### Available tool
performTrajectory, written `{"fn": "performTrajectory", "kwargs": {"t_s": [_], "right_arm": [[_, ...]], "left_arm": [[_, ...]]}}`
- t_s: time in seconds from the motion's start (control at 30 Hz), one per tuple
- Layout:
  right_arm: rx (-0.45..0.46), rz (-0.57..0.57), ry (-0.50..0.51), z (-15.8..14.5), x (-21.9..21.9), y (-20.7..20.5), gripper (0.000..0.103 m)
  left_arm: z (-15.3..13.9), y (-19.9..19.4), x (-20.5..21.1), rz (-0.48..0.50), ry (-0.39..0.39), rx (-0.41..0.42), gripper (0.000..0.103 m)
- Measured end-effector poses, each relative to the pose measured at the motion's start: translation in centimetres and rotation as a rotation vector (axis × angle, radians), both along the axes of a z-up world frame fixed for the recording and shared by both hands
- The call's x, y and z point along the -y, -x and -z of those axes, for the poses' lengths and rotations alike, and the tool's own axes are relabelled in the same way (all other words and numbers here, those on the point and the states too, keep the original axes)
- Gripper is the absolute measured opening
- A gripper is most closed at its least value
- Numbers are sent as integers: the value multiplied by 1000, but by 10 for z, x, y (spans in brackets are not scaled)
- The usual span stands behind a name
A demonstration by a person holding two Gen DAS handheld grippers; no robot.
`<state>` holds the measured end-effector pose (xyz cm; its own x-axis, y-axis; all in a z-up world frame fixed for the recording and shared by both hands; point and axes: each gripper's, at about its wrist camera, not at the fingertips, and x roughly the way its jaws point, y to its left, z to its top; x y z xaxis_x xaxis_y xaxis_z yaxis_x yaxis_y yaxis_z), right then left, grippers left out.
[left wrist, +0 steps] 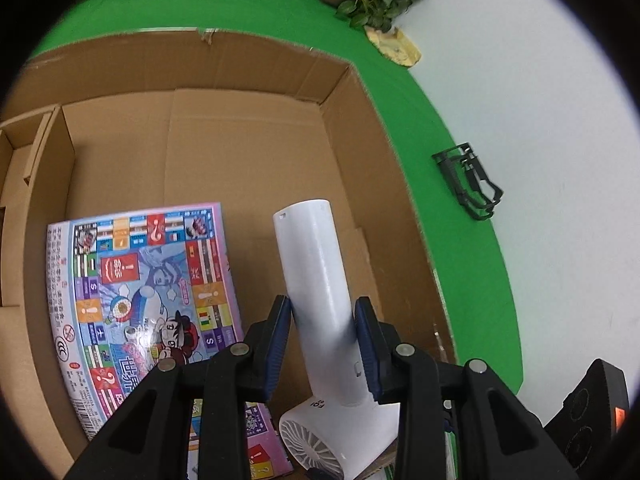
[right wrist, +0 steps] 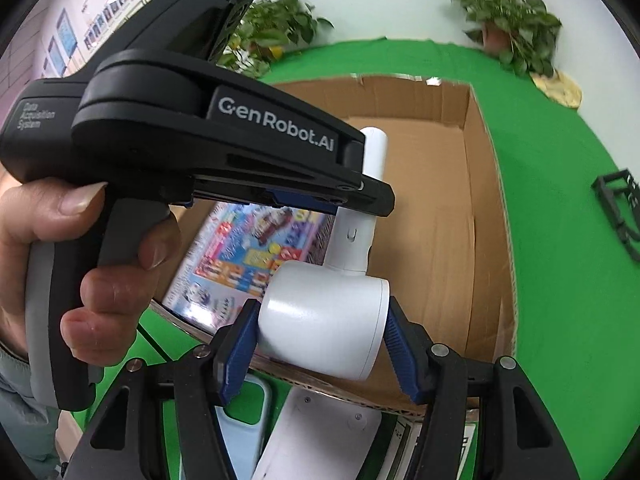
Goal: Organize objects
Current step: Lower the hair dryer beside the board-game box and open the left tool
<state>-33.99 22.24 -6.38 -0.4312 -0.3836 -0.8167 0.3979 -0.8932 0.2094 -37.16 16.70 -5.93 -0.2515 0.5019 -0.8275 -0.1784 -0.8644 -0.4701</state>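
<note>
1. The white plastic handheld fan with a cylindrical handle and round vented head (left wrist: 316,280) hung over the near edge of the open brown cardboard box (left wrist: 248,152), its handle pointing into the box and its head toward the person.
2. The left gripper (left wrist: 323,344) had its blue-padded jaws partly closed around the handle; the left pad looked to touch it, while a thin gap seemed to remain on the right, so the hold may have been loose.
3. The right gripper (right wrist: 320,344) bracketed the fan's head, both pads at or against its sides, jaws fairly wide; whether it pressed firmly I could not tell.
4. The colourful flat board-game box (left wrist: 152,312) lay on the box floor, just left of the fan.
5. To do this step well, I judged the fan should be lowered onto the bare cardboard right of the game, handle level, one gripper letting go only once the fan rested.
6. The smooth, round plastic would likely slip or roll, so a gentle release seemed wise.
</note>
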Motion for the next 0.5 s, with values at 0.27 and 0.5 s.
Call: {"fn": "performTrajectory", "kwargs": {"t_s": [0.27, 0.5], "right_arm": [[62, -2, 25, 18, -2, 1, 60], [37, 3, 102, -1, -17, 0, 67]], "left_arm": [[-24, -13, 24, -32, -35, -46, 32], [-71, -57, 61, -64, -18, -213, 32]]}}
